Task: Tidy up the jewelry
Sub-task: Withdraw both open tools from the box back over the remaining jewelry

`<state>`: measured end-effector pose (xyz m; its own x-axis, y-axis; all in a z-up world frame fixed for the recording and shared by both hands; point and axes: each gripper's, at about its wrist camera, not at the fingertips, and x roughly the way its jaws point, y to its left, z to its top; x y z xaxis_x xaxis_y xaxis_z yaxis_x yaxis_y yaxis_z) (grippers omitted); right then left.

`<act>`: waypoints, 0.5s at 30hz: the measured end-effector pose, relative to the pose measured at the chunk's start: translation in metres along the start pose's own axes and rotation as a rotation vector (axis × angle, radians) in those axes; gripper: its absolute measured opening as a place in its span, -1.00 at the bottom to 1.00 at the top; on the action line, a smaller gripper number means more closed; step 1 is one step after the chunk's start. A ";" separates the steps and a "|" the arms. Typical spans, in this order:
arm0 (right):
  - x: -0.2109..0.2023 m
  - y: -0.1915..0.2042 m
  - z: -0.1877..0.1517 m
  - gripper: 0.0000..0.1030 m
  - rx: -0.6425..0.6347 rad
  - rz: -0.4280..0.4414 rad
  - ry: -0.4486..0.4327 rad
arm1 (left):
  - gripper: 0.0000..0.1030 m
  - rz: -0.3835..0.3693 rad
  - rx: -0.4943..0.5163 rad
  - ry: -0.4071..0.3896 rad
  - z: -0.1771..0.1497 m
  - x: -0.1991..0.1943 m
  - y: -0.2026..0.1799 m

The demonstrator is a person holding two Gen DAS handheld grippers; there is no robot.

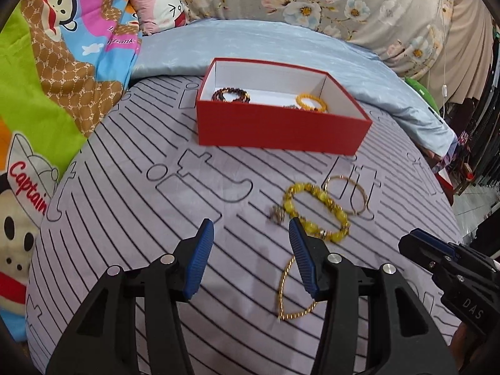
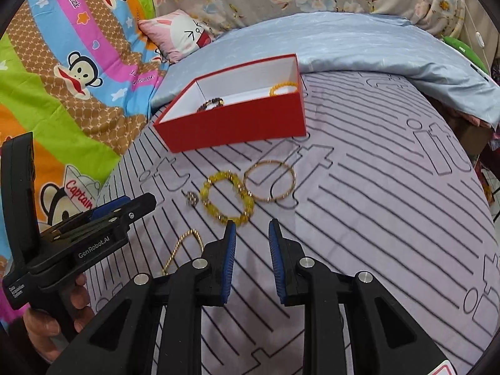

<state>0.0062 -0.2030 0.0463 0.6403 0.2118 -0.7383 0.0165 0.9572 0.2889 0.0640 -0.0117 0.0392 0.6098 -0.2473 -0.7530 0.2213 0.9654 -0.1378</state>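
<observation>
left hand-held gripper (image 1: 251, 229) is wide open and empty, low over the bed (image 1: 125, 218); right hand-held gripper (image 2: 251, 229) is partly open, also empty. red box (image 1: 281, 131) sits further back with two bracelets already in it. yellow bead bracelet (image 1: 315, 211), thin gold bangle (image 1: 350, 195), small charm (image 1: 276, 215) and gold chain (image 1: 289, 297) are loose on the sheet. probably next: pinch one bead section only, clear of the bangle touching it, then lift straight up.
</observation>
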 end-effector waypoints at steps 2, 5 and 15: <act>0.000 0.001 -0.005 -0.56 0.003 0.002 0.009 | -0.07 -0.006 -0.006 0.011 -0.007 0.000 -0.001; 0.001 0.002 -0.016 -0.56 -0.010 -0.016 0.012 | -0.07 -0.003 -0.007 0.023 -0.016 0.001 -0.003; 0.005 0.004 -0.042 -0.56 -0.059 -0.071 0.013 | -0.07 0.007 -0.006 0.035 -0.043 0.006 -0.008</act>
<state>-0.0231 -0.1902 0.0182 0.6289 0.1448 -0.7639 0.0164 0.9798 0.1992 0.0335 -0.0170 0.0082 0.5840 -0.2373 -0.7763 0.2125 0.9677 -0.1359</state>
